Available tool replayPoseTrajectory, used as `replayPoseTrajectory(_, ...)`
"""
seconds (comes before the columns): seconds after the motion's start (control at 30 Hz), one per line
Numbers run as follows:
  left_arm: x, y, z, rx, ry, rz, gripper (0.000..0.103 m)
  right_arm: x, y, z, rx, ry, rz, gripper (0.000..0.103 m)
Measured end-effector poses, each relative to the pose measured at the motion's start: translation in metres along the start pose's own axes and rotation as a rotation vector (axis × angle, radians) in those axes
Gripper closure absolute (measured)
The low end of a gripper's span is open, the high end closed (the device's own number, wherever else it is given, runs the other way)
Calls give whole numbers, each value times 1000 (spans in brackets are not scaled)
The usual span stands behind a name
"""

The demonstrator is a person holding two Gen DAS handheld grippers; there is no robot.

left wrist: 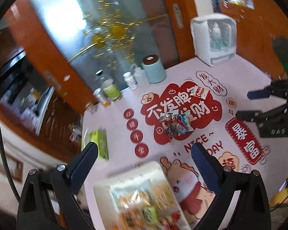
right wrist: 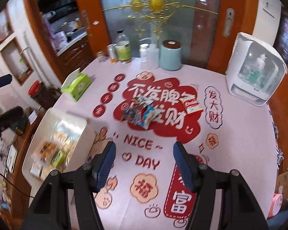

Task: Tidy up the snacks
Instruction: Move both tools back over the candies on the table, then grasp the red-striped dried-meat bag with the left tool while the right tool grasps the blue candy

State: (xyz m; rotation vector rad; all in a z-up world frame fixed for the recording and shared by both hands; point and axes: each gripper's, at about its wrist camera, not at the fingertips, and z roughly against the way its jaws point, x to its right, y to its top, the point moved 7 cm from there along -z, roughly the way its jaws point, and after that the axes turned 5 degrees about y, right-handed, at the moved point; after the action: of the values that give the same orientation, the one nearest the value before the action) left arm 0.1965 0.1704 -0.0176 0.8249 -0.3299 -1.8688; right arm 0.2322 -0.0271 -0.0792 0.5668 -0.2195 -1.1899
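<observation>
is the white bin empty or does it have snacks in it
Not empty. The white bin holds several snack packets, blurred in both views. More snacks lie loose on the table.

Bare worktop [right wrist: 240,134] lies near and right; the white bin [right wrist: 48,115] blocks left, bottles [right wrist: 122,51] line the far edge.
</observation>
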Motion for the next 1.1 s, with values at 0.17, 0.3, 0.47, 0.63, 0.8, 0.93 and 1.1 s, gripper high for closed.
replayPoseTrajectory(0.17,4,33,-81,-35,-24,-138,6,16,35,-33,-20,-26,-88,40)
replayPoseTrajectory(0.3,19,36,-162,-112,-93,-201,6,30,52,-80,-48,-31,-179,40)
replayPoseTrajectory(0.47,41,20,-251,-200,-167,-258,6,49,48,-149,-114,4,-330,45)
replayPoseTrajectory(0.63,67,0,-300,-280,-309,-233,8,63,38,-213,-189,42,-461,56)
replayPoseTrajectory(0.8,89,-13,-323,-340,-394,-224,13,68,36,-254,-233,44,-511,56)
replayPoseTrajectory(0.93,102,-20,-331,-350,-404,-227,15,66,36,-274,-263,36,-501,56)
replayPoseTrajectory(1.1,102,-25,-340,-392,-406,-193,19,58,32,-290,-278,28,-474,60)
